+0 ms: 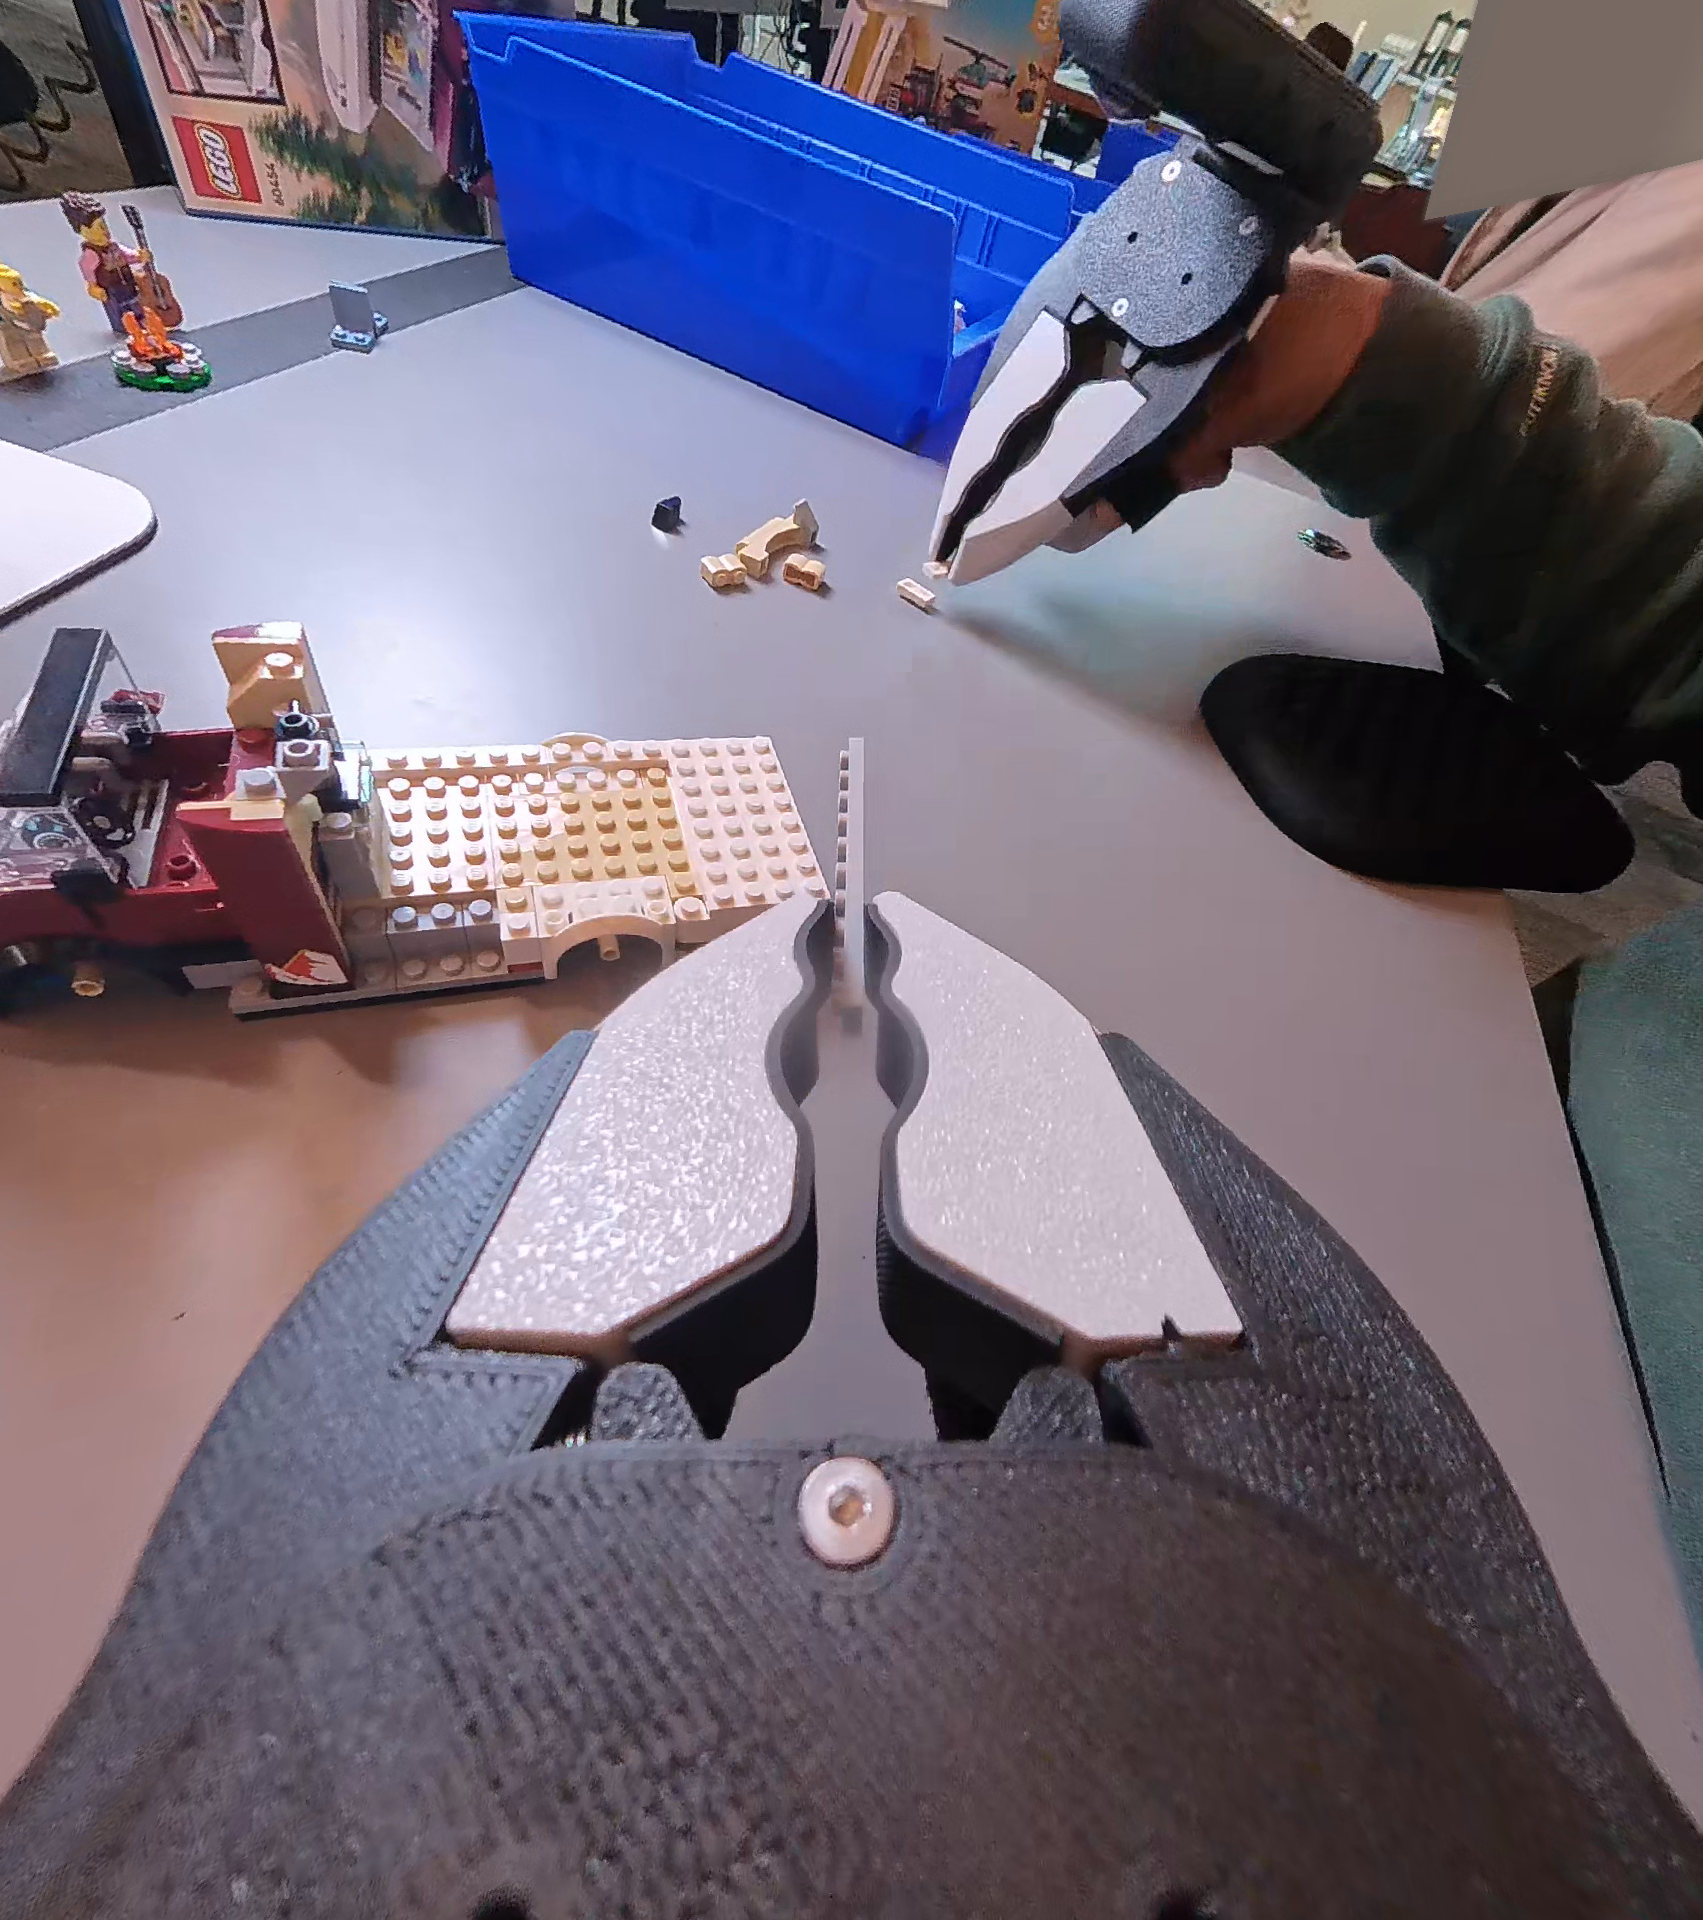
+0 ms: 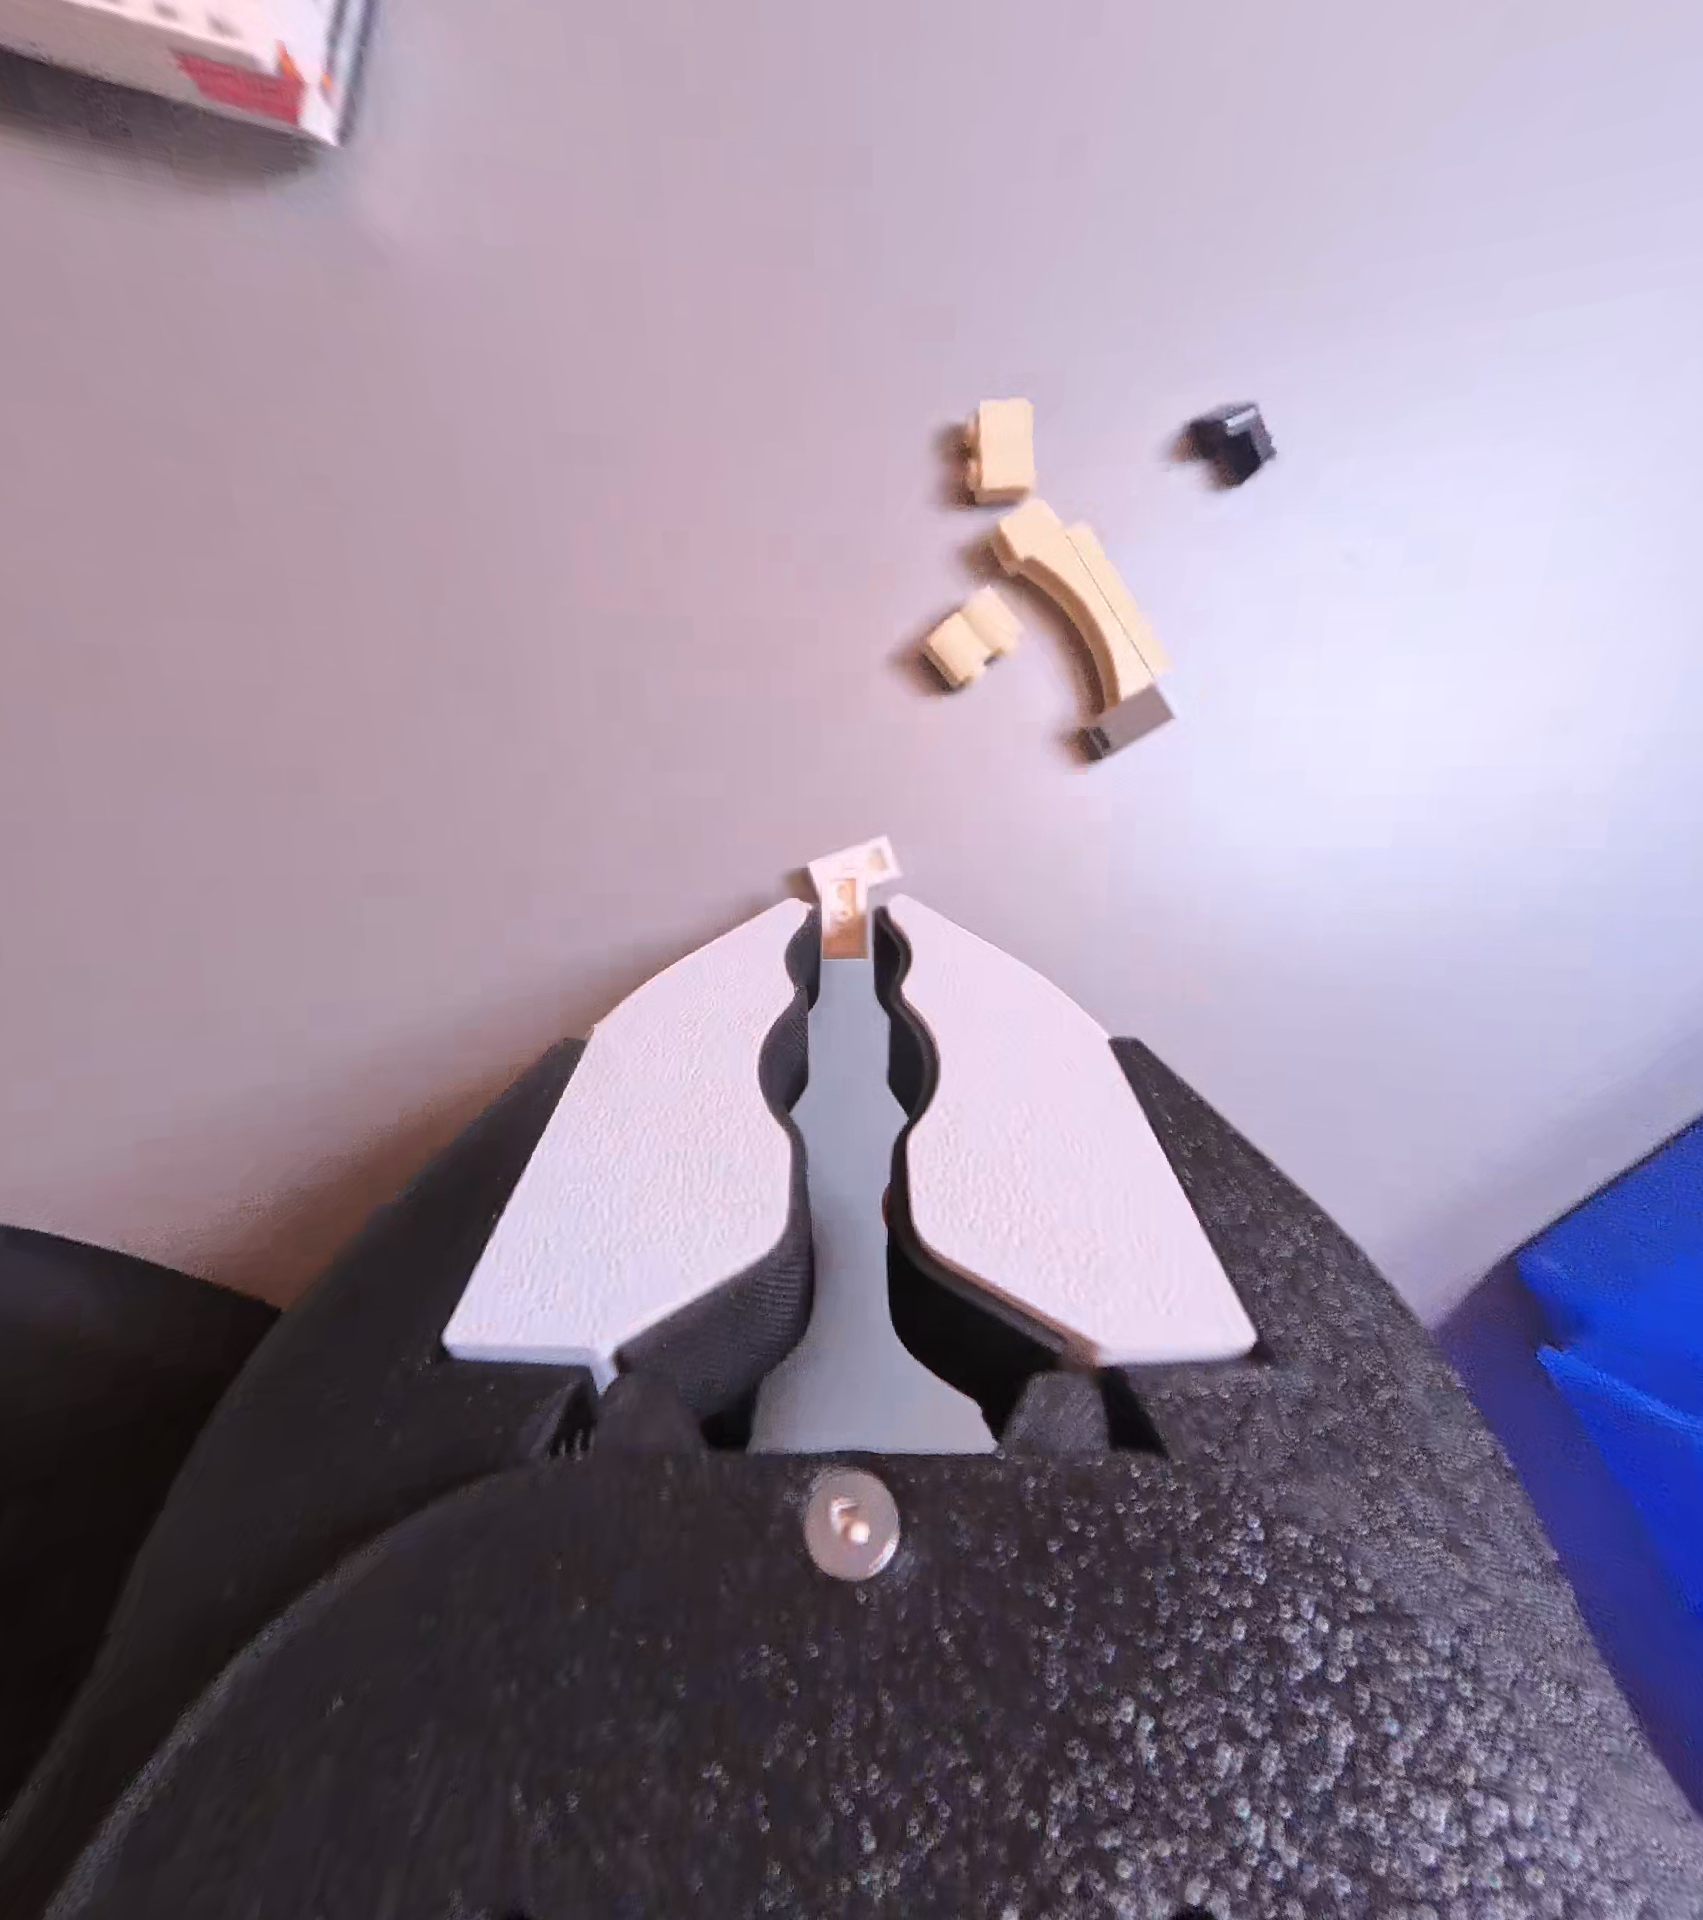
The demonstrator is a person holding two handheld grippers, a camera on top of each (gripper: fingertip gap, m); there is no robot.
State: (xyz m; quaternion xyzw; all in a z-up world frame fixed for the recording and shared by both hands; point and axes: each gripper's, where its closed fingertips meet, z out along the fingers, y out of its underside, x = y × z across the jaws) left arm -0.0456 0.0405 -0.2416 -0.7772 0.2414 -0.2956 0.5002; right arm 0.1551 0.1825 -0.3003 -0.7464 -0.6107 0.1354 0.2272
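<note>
One white plate (image 1: 855, 831), two small white pieces (image 2: 852, 883).

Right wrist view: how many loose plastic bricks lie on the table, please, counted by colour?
Tan plastic bricks, two small and one curved: 3
Black plastic brick: 1
Grey plastic brick, at the curved one's end: 1
Small white plastic bricks, at the tips of the right claw: 2
Total: 7
</note>
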